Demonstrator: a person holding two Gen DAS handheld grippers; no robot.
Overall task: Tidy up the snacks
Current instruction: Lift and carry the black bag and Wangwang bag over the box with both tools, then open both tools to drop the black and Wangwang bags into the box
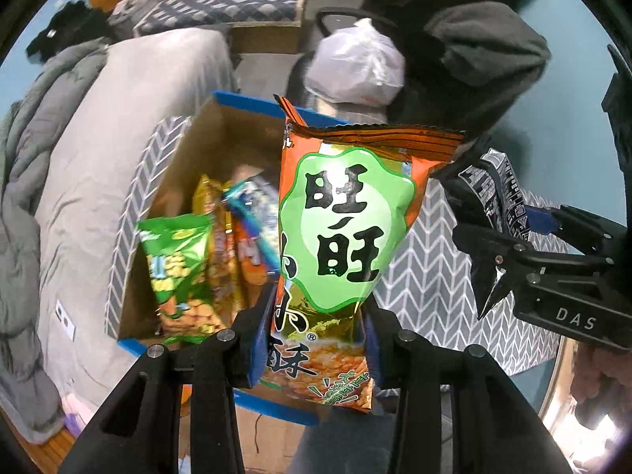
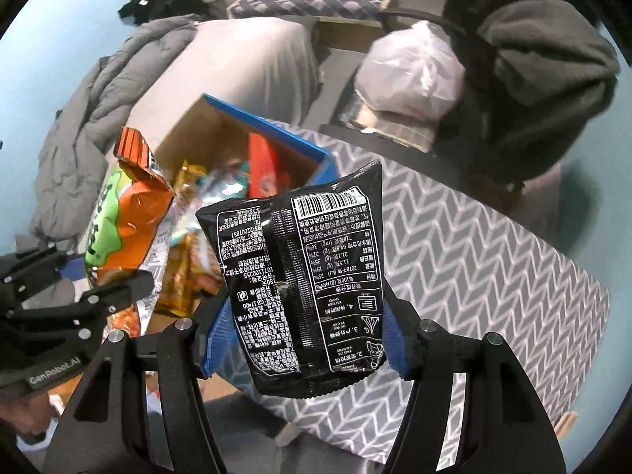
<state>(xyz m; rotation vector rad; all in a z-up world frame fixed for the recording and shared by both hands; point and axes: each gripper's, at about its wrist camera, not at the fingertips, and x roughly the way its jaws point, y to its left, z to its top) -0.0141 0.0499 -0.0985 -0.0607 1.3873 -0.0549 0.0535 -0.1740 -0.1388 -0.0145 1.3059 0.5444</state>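
Note:
My left gripper (image 1: 316, 339) is shut on an orange and green snack bag (image 1: 343, 221), held upright above the open cardboard box (image 1: 221, 134); the bag also shows in the right wrist view (image 2: 126, 213). My right gripper (image 2: 304, 339) is shut on a black snack bag (image 2: 304, 284), held upright just right of the box (image 2: 189, 130); the black bag shows in the left wrist view (image 1: 493, 193). Inside the box stand several snack bags, among them a green one (image 1: 177, 272).
The box sits on a surface with a grey chevron cloth (image 2: 474, 260). A grey quilt and bed (image 1: 79, 158) lie to the left. A white plastic bag (image 2: 410, 71) and a dark grey garment (image 2: 553, 55) rest on a chair behind.

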